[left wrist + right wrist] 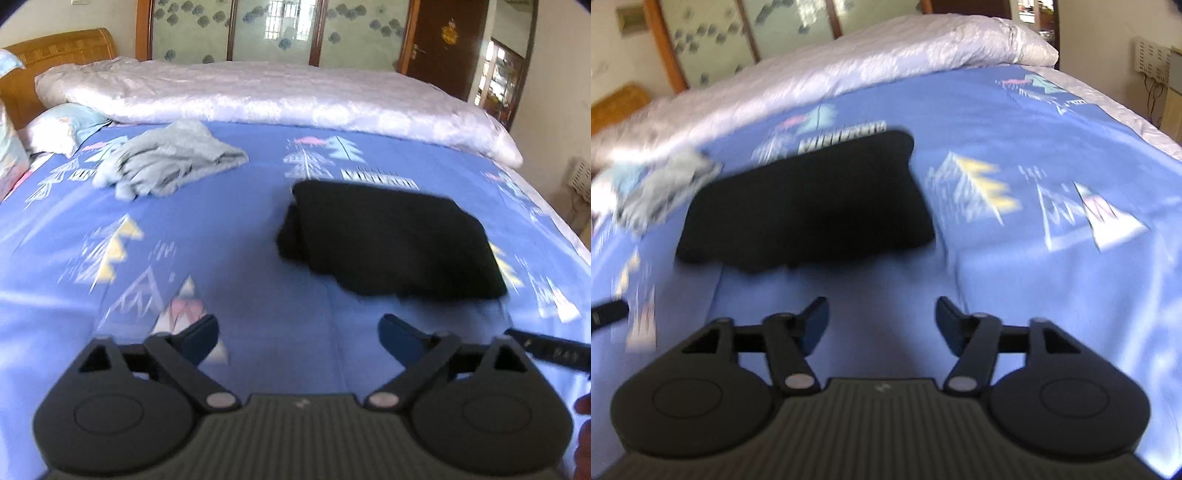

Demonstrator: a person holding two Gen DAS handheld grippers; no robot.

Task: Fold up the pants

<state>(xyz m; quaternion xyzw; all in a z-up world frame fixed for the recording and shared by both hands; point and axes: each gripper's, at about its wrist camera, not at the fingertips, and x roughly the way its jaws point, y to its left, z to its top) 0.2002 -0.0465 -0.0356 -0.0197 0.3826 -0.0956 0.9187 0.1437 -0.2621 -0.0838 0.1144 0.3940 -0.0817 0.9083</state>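
Observation:
The black pants [391, 240] lie folded into a compact rectangle on the blue patterned bed sheet [258, 229]. They also show in the right wrist view [809, 206], ahead and left of centre. My left gripper [299, 336] is open and empty, above the sheet, just short of the pants and to their left. My right gripper [882, 321] is open and empty, above the sheet a little short of the pants' near edge. A part of the right gripper [550, 350] shows at the right edge of the left wrist view.
A crumpled grey garment [166, 158] lies on the sheet at the far left. A white quilt [277, 96] is rolled along the far side of the bed. Pillows [59, 125] and a wooden headboard [55, 48] are at the left. The bed's right edge [1145, 125] drops off.

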